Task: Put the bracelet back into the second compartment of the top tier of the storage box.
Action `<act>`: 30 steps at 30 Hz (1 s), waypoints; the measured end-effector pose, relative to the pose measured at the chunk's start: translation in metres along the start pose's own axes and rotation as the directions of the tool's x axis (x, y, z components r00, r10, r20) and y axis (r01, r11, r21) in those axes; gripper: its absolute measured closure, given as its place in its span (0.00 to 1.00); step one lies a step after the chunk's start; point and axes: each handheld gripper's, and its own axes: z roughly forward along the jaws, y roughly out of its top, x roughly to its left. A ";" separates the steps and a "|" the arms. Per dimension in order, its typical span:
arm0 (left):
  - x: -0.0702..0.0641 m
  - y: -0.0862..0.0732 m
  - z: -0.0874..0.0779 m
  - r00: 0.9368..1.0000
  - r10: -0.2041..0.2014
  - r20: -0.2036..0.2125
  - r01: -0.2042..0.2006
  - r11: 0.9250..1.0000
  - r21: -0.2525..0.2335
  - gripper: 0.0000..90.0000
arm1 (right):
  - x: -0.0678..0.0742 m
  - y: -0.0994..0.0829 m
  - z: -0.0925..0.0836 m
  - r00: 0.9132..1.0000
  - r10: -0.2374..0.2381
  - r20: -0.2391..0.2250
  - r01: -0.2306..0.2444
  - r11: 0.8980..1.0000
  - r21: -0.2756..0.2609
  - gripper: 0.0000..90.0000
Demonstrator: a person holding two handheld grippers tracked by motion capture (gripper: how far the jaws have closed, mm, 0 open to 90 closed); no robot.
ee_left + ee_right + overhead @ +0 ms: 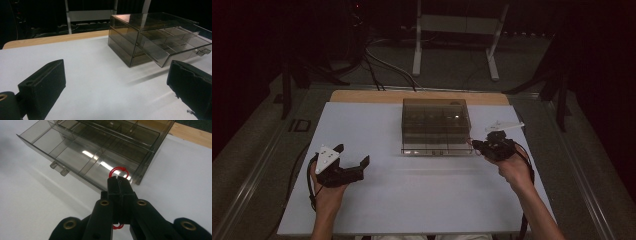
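Red ring (119,173): thin, light, springy; hold it by its wire.
Where: over the open drawer (75,155), at its 5 o'clock corner.
Right gripper (117,185): pinched tight on the red ring.
Left gripper (353,154): wide apart, holding nothing.

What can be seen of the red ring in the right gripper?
The red ring is a thin loop, plastic by its look, clamped upright between the shut jaws of the right gripper. Its upper arc rises above the jaw tips; a bit of red shows below them. It hangs over the near corner compartment of the smoky clear drawer, which is pulled open.
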 end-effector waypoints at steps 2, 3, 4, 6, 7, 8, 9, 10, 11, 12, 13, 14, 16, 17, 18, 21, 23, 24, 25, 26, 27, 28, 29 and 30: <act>0.000 0.000 0.000 1.000 0.001 0.000 -0.001 1.000 0.003 0.04 | 0.001 0.001 0.001 1.000 0.004 -0.006 -0.004 1.000 -0.001 1.00; 0.000 0.000 0.000 1.000 0.001 0.000 -0.001 1.000 0.003 0.04 | 0.001 0.001 0.001 1.000 0.004 -0.006 -0.004 1.000 -0.001 1.00; 0.000 0.000 0.000 1.000 0.000 0.000 0.000 1.000 0.002 0.04 | 0.003 0.003 0.002 1.000 0.004 -0.009 -0.004 1.000 -0.002 1.00; 0.000 0.000 0.000 1.000 0.000 0.000 0.000 1.000 0.001 0.04 | 0.003 0.004 0.003 1.000 0.002 -0.011 -0.002 1.000 -0.003 1.00; 0.000 0.000 0.000 1.000 0.000 0.000 0.000 1.000 0.001 0.04 | 0.003 0.004 0.003 1.000 0.002 -0.011 -0.002 1.000 -0.003 1.00; 0.000 0.000 0.000 1.000 0.000 0.000 0.000 1.000 0.003 0.04 | 0.005 0.006 0.003 1.000 -0.002 -0.013 0.002 1.000 -0.005 1.00; 0.000 0.000 0.000 1.000 0.000 0.000 0.000 1.000 0.003 0.04 | 0.005 0.006 0.003 1.000 -0.002 -0.013 0.002 1.000 -0.005 1.00; 0.000 0.000 0.000 1.000 0.000 0.000 0.000 1.000 0.003 0.04 | 0.006 0.009 0.003 1.000 -0.004 -0.013 0.004 1.000 -0.006 1.00; 0.000 0.000 0.000 1.000 0.001 0.000 -0.001 1.000 0.002 0.04 | 0.006 0.010 0.003 1.000 -0.006 -0.015 0.006 1.000 -0.008 1.00; 0.000 0.000 0.000 1.000 0.000 0.001 0.000 1.000 0.002 0.04 | 0.007 0.011 0.003 1.000 -0.006 -0.015 0.006 1.000 -0.010 1.00; 0.000 0.000 0.000 1.000 0.001 0.001 -0.001 1.000 0.003 0.04 | 0.007 0.012 0.004 1.000 -0.006 -0.015 0.006 1.000 -0.012 1.00; 0.000 -0.001 0.000 1.000 0.000 0.000 0.000 1.000 0.003 0.04 | 0.007 0.013 0.004 1.000 -0.004 -0.018 0.004 1.000 -0.014 1.00; 0.000 -0.001 0.000 1.000 -0.001 0.001 0.001 1.000 0.003 0.04 | 0.008 0.014 0.005 1.000 -0.002 -0.019 0.002 1.000 -0.015 1.00; 0.000 0.000 0.000 1.000 0.000 0.001 0.000 1.000 0.003 0.04 | 0.009 0.015 0.007 1.000 -0.001 -0.023 0.001 1.000 -0.015 1.00; 0.001 0.000 0.000 1.000 -0.001 0.001 0.001 1.000 0.002 0.04 | 0.010 0.015 0.008 1.000 -0.002 -0.024 0.002 1.000 -0.015 1.00; 0.001 0.000 0.000 1.000 -0.002 0.001 0.002 1.000 0.001 0.04 | 0.011 0.016 0.009 1.000 -0.002 -0.027 0.002 1.000 -0.015 1.00; 0.001 0.000 0.000 1.000 -0.001 0.000 0.001 1.000 0.002 0.04 | 0.012 0.017 0.012 1.000 -0.001 -0.031 0.001 1.000 -0.015 1.00; 0.001 0.000 0.000 1.000 -0.001 0.000 0.001 1.000 0.002 0.04 | 0.012 0.017 0.012 1.000 -0.001 -0.031 0.001 1.000 -0.015 1.00; 0.001 0.000 0.000 1.000 -0.002 -0.001 0.002 1.000 0.000 0.04 | 0.013 0.018 0.013 0.999 0.001 -0.034 -0.002 1.000 -0.016 1.00; 0.001 0.000 0.000 1.000 -0.002 -0.001 0.002 1.000 -0.001 0.04 | 0.013 0.019 0.014 0.999 0.002 -0.036 -0.003 1.000 -0.017 1.00; 0.001 0.000 0.000 1.000 -0.002 -0.001 0.002 1.000 -0.001 0.04 | 0.013 0.019 0.014 0.999 0.002 -0.036 -0.003 1.000 -0.017 1.00; 0.001 0.000 0.000 1.000 -0.003 -0.001 0.003 1.000 -0.001 0.04 | 0.014 0.019 0.015 0.999 0.004 -0.039 -0.005 1.000 -0.017 1.00; 0.001 0.000 0.000 1.000 -0.002 -0.002 0.002 1.000 0.001 0.04 | 0.015 0.020 0.016 0.999 0.003 -0.041 -0.004 1.000 -0.018 1.00; 0.001 0.000 0.000 1.000 -0.002 -0.002 0.002 1.000 0.001 0.04 | 0.015 0.020 0.016 0.999 0.003 -0.041 -0.004 1.000 -0.018 1.00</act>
